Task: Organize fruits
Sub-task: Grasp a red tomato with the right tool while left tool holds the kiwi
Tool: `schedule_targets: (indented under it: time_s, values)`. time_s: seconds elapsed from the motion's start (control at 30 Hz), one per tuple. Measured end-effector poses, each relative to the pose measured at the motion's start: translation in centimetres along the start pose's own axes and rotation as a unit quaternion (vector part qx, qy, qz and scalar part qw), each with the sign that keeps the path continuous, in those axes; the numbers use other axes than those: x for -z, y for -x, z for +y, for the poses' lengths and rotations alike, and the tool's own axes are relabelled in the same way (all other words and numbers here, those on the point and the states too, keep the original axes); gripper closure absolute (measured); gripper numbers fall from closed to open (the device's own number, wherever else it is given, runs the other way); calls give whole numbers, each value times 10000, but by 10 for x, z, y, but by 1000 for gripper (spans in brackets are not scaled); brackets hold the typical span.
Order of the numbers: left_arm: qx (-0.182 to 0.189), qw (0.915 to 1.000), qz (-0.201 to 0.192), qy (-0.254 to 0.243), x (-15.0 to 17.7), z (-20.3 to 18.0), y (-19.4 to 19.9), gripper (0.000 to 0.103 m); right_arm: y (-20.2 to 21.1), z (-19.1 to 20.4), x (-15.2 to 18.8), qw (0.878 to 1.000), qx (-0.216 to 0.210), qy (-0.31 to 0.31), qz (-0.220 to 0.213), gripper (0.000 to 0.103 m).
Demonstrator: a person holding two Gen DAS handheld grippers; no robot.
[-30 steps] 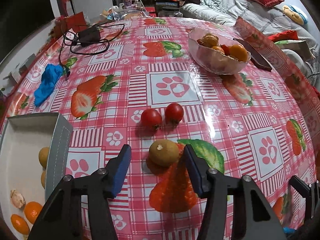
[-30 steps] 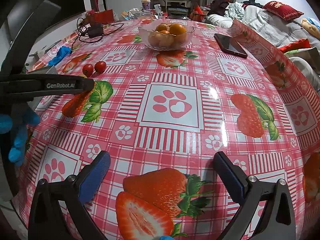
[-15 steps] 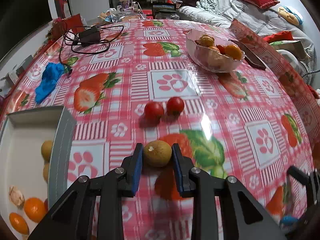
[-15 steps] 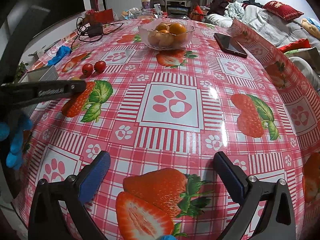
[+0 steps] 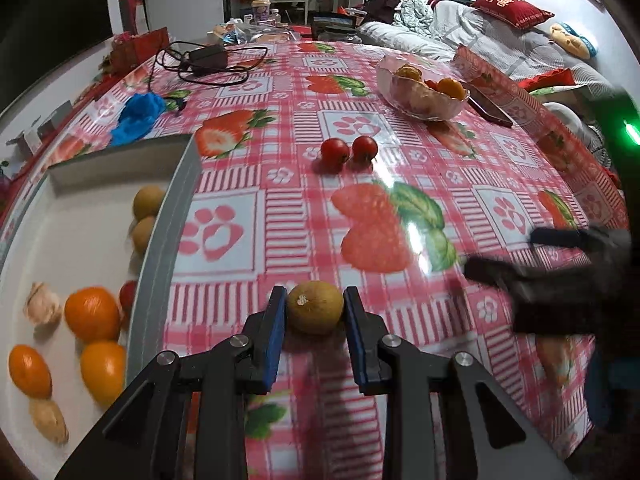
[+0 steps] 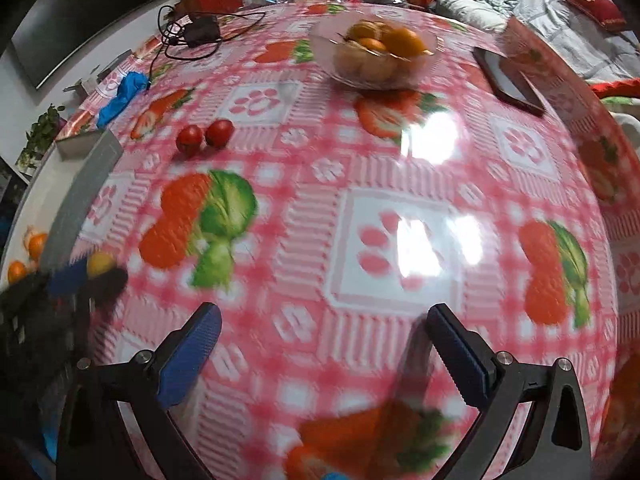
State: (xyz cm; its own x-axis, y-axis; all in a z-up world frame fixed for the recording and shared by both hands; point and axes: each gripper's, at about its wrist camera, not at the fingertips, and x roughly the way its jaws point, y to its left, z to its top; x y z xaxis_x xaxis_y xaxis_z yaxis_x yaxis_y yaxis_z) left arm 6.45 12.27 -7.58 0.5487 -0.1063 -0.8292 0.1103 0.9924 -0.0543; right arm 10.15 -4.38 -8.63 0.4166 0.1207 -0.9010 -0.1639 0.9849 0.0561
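Left tongs (image 5: pixel 315 310) clamped on the kiwi (image 5: pixel 315 307); box (image 5: pixel 160 240) lies just left of it, so I carry leftward. Right tongs (image 6: pixel 326 350) wide, empty.

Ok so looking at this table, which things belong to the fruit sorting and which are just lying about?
Part of the job:
- kiwi gripped in the left gripper
- two tomatoes
- white box holding fruit
- glass bowl of fruit

Just lying about:
- blue cloth
- charger and cable
- phone
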Motion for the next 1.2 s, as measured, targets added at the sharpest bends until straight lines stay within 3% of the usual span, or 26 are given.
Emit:
schedule_targets:
  time_s: [0.23, 0.33, 0.43, 0.67, 0.77, 0.87, 1.03, 1.13, 1.2]
  values:
    - [10, 10000, -30, -3, 7, 3, 5, 72, -21, 27, -38, 9995, 132, 243, -177, 0]
    - [25, 10000, -28, 9, 7, 4, 5, 72, -26, 35, -49, 9994, 43, 251, -225, 0]
    - [47, 10000, -40, 17, 8, 4, 5, 72, -21, 40, -58, 9987, -267, 200, -384, 8]
    - [69, 10000, -47, 52, 9, 5, 6, 72, -18, 61, -79, 9967, -258, 385, -664, 8]
    - [65, 10000, -61, 36, 10, 5, 7, 72, -21, 57, -89, 9970, -299, 160, -698, 23]
    - [26, 10000, -81, -15, 10, 3, 7, 72, -24, 54, -94, 9969, -410, 0, -679, 23]
    - [17, 9999, -99, -15, 11, 2, 7, 72, -16, 78, -96, 9932, -372, 568, -950, 23]
    - [14, 9999, -104, -17, 12, 2, 8, 72, -19, 95, -98, 9907, -425, 884, -942, 40]
    - [17, 9999, -101, -21, 12, 2, 8, 72, -25, 104, -99, 9901, -494, 984, -874, 43]
